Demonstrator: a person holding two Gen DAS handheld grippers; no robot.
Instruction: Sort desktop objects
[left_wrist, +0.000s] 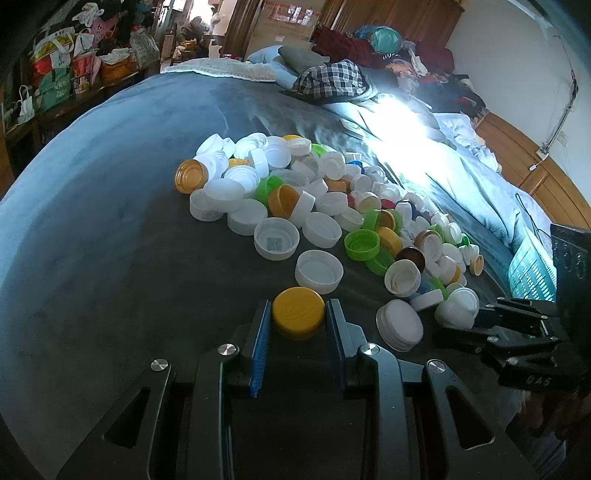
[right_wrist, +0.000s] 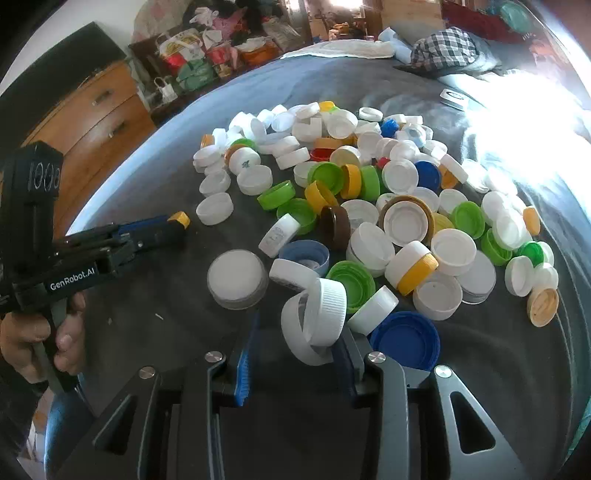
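Left wrist: left tool (left_wrist: 298, 314) grips yellow cap (left_wrist: 298, 311) | right tool (right_wrist: 295, 339) perhaps touching white cap (right_wrist: 314, 325)

Heaped bottle caps (right_wrist: 354, 206), mostly white

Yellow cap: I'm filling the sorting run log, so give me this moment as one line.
left claw: shut on yellow cap | right claw: open, white caps between fingers | pile: unsorted

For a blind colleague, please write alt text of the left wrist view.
The left gripper is shut on a yellow bottle cap above a dark blanket. Beyond it lies a heap of caps, mostly white, some green and yellow. The right gripper enters from the right.
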